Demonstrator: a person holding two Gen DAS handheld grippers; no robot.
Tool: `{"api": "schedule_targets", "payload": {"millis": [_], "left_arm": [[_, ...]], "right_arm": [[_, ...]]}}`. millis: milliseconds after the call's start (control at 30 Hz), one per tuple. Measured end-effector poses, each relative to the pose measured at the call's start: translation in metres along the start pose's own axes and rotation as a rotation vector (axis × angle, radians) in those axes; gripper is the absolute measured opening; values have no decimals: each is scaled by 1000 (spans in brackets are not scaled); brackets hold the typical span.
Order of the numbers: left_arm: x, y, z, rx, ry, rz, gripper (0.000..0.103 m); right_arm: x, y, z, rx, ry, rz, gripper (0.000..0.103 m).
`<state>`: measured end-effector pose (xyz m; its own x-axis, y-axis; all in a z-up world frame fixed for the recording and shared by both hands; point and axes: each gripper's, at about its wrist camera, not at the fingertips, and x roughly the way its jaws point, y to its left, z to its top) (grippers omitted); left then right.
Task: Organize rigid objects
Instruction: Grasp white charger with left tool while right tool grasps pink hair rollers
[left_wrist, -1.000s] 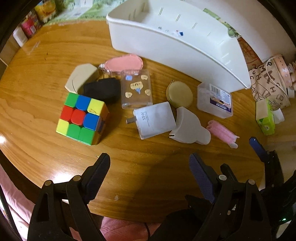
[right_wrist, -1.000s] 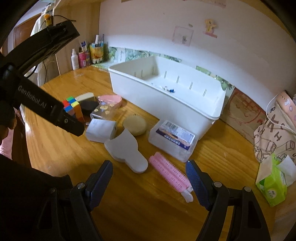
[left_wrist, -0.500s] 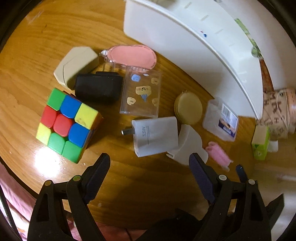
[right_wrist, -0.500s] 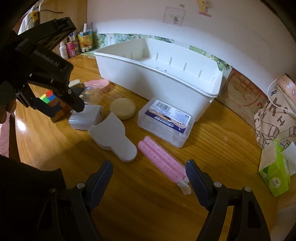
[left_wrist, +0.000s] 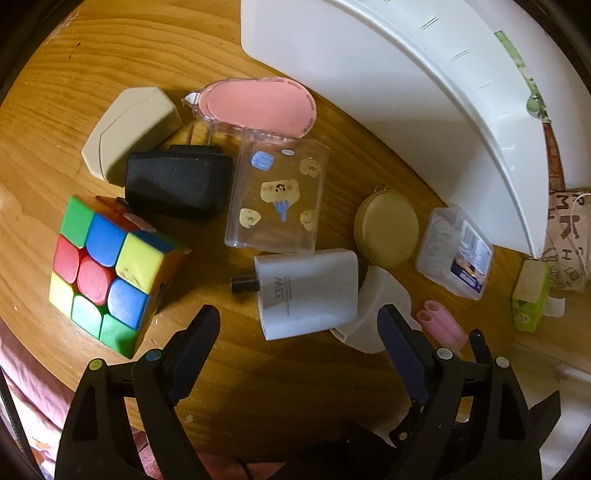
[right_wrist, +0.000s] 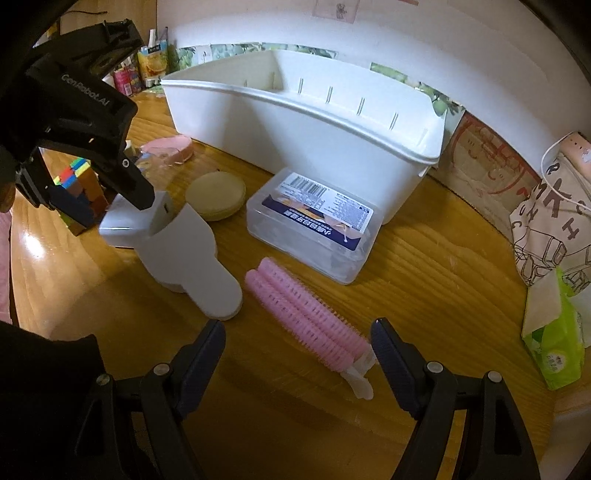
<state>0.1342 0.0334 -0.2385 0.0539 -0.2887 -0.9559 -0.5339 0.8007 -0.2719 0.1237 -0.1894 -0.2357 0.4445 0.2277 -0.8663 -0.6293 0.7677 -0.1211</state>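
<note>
Both claws are released, empty: left claw (left_wrist: 299, 332) hovers over the charger (left_wrist: 308, 293), right claw (right_wrist: 297, 341) over the curler (right_wrist: 306, 317). Charger looks stiff, smooth, dense, so pinch its flat sides; curler looks light, bristly, so grip mid-barrel.

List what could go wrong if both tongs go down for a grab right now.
1. The white charger touches the white scoop-shaped piece and lies close to the clear sticker case; the open left tongs may nudge those neighbours while closing on it.
2. The pink hair roller is round and could roll away from the open right tongs.
3. The two tongs work close together, so they may collide.
</note>
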Motion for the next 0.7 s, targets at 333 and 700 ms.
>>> {"api": "schedule_targets", "payload": {"millis": [333,700], "left_arm": [[12,-1,8,-21,37,47,88],[29,-30,25,-16,54,118,76]], "right_arm": [[13,-8,1,5,29,1,81],[22,-13,5,6,44,45,69]]}}
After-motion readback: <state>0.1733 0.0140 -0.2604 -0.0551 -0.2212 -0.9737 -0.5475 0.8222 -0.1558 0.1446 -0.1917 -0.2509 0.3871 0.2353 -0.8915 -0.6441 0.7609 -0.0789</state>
